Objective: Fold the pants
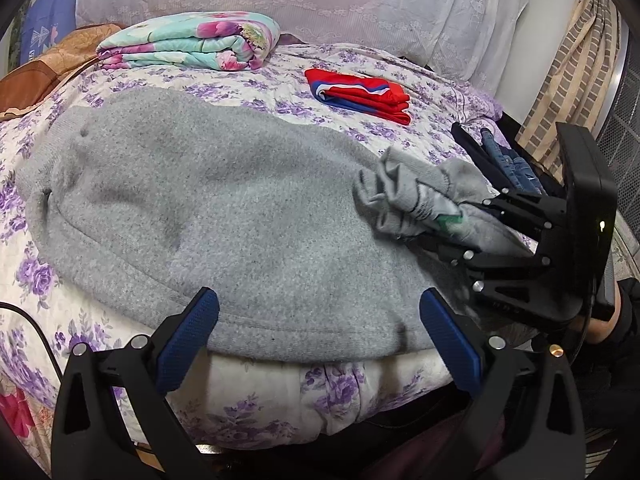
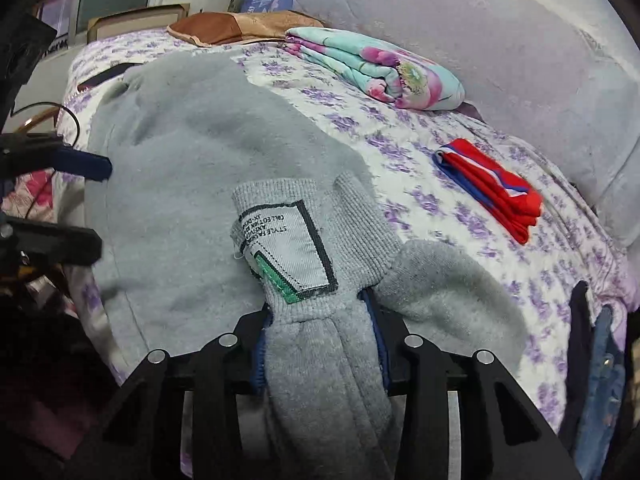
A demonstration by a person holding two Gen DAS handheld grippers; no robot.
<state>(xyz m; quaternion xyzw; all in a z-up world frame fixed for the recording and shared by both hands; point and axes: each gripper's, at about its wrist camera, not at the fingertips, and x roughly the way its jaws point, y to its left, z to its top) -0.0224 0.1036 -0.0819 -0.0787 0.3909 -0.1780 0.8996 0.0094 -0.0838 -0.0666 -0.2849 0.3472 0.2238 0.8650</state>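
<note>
Grey fleece pants [image 1: 200, 208] lie spread across the purple-flowered bedspread [image 1: 248, 88]. My left gripper [image 1: 319, 293] is open, its blue pads wide apart over the pants' near hem at the bed's front edge, gripping nothing. My right gripper [image 2: 316, 304] is shut on a bunched ribbed end of the pants [image 2: 192, 160], with the sewn label [image 2: 288, 248] sticking up just past the pads. In the left wrist view the right gripper [image 1: 428, 236] holds that bunch at the pants' right side. The left gripper [image 2: 94, 206] shows at the left edge of the right wrist view.
A folded floral blanket [image 1: 192, 44] and a folded red-and-blue garment [image 1: 360, 96] lie farther back on the bed. A pale quilt [image 1: 320, 0] lines the back. Jeans [image 1: 508, 164] hang at the right edge, a brown cushion [image 1: 52, 68] sits far left, and a cable [image 1: 36, 328] runs near left.
</note>
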